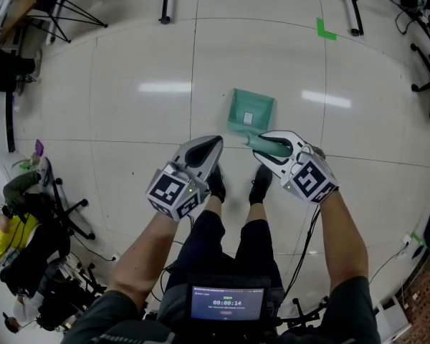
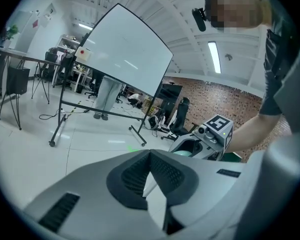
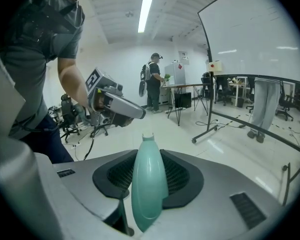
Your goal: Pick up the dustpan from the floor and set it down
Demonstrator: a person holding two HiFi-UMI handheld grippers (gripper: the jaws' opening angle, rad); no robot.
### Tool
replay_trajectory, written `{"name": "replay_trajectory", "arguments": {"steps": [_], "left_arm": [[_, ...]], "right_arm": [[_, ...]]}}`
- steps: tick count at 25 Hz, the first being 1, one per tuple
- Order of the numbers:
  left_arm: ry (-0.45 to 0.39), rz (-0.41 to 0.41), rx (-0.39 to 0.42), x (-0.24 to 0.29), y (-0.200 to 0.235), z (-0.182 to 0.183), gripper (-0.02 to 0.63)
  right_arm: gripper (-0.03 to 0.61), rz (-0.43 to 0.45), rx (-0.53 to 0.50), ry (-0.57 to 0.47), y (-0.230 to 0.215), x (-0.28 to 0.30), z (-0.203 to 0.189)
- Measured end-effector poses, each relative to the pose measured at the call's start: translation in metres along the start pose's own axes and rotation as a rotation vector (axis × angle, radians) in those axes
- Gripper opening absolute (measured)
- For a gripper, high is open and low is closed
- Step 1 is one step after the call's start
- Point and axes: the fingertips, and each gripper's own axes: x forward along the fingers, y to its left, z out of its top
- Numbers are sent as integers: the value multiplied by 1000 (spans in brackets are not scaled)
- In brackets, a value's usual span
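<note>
While our right tongs point(image 1: 260, 142) clamp the green dustpan point(image 1: 251, 111) by its handle, our left tongs point(image 1: 213, 143) are closed on nothing.
Its pan lies ahead of our shoes point(image 1: 216, 185) over the glossy pale floor tiles point(image 1: 129, 63); a whiteboard point(image 2: 125, 59) stands beyond.

1. A lab-like office workroom: white tiled floor point(image 1: 129, 56), stand legs point(image 1: 165, 2) at 12 o'clock.
2. Rolling whiteboard point(image 2: 122, 59), table point(image 3: 182, 86), office chair point(image 2: 182, 115), strip light point(image 3: 145, 14), brick wall point(image 2: 225, 101) at 3 o'clock.
</note>
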Motion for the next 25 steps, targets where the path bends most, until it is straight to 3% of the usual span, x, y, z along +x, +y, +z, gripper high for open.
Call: {"name": "replay_trajectory", "arguments": {"steps": [7, 10, 14, 20, 25], "left_arm": [[18, -22, -5, 14, -7, -5, 22], [41, -9, 0, -3, -23, 9, 22], [39, -15, 13, -17, -55, 35, 23], [-3, -12, 22, -55, -76, 77, 23], [-68, -16, 38, -110, -122, 148, 23]], "right_arm": [[170, -36, 27, 27, -9, 1, -7], [208, -10, 33, 50, 9, -8, 4], [209, 1, 40, 68, 28, -42, 25], [209, -43, 83, 22, 48, -73, 83], [207, -95, 77, -53, 73, -136, 173]]}}
